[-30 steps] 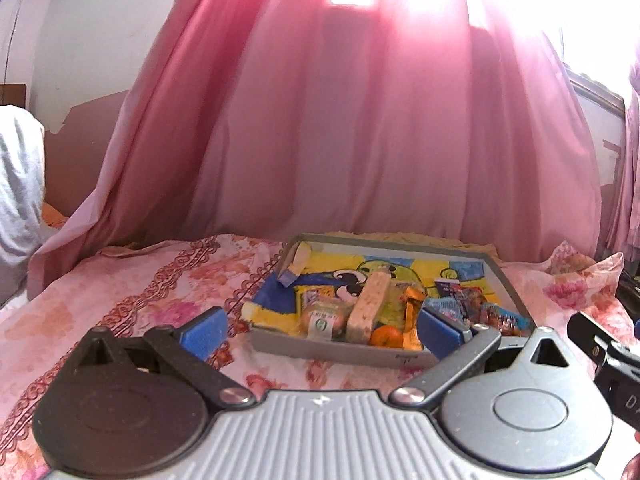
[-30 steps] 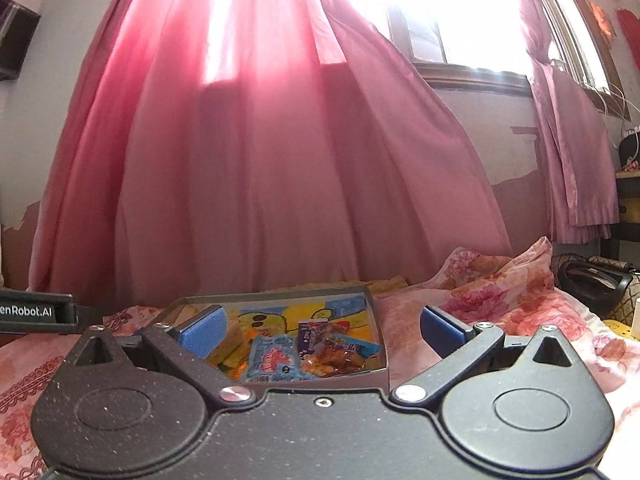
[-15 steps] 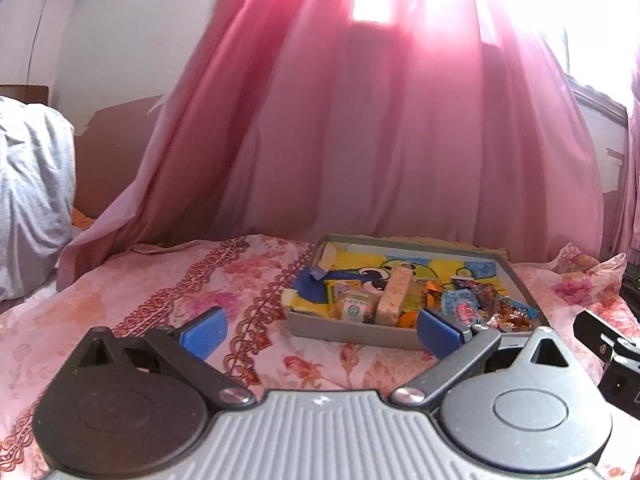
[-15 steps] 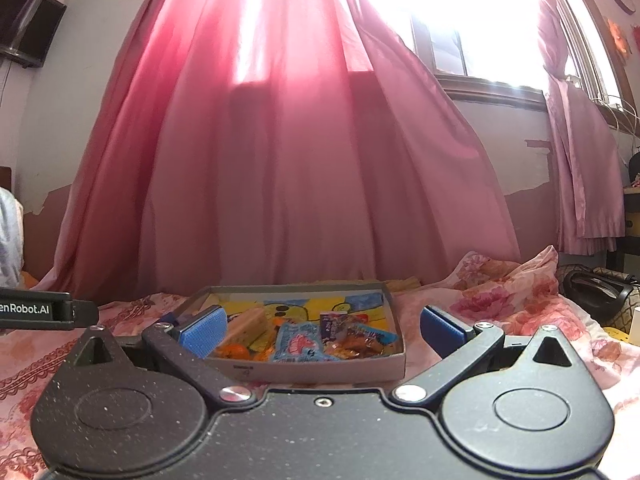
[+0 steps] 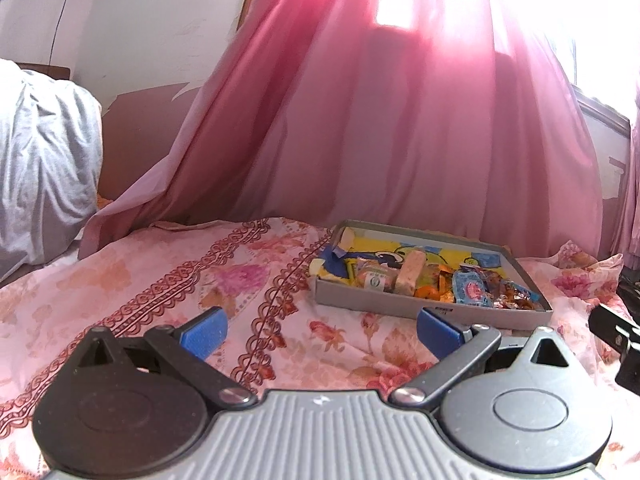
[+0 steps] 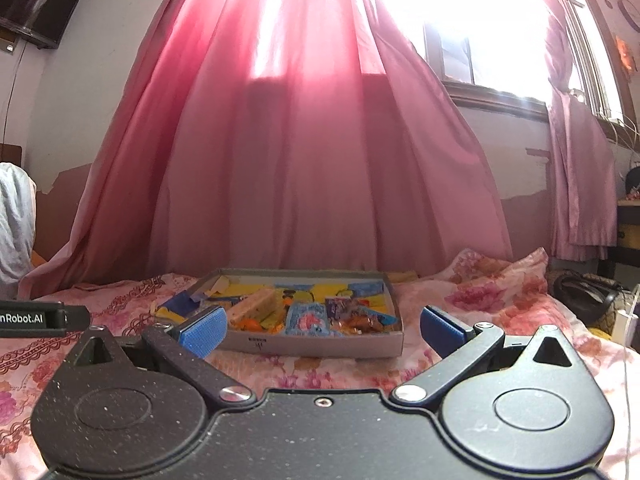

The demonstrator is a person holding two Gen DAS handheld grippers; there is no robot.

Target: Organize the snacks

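Both grippers hang low over the pink floral bedsheet, and neither one has anything in it. The left gripper has its blue-padded fingers spread wide, released, with only patterned sheet showing in the gap between them. The shallow grey cardboard box with a yellow-and-blue cartoon lining sits ahead of those fingers and off to the right, its near wall just beyond the right fingertip.

Inside the box the snacks are bunched together: a pale tan wrapped bar lying lengthwise, a small round pack with a green-and-white label just to its left, orange wrappers to its right, then a light-blue packet with a pink picture and a cluster of brownish-orange sweets toward the right corner. At the far right edge of the left view, a black piece of the other device pokes in.

Over to the right gripper: blue fingers also splayed apart, nothing grasped. From here the grey box lies straight ahead, framed between the two fingertips, its near wall close behind the left pad. The tan bar angles across the middle, the light-blue packet sits at the front, and the brownish sweets to its right.

Behind the box hangs a long pink curtain, backlit by a bright window.
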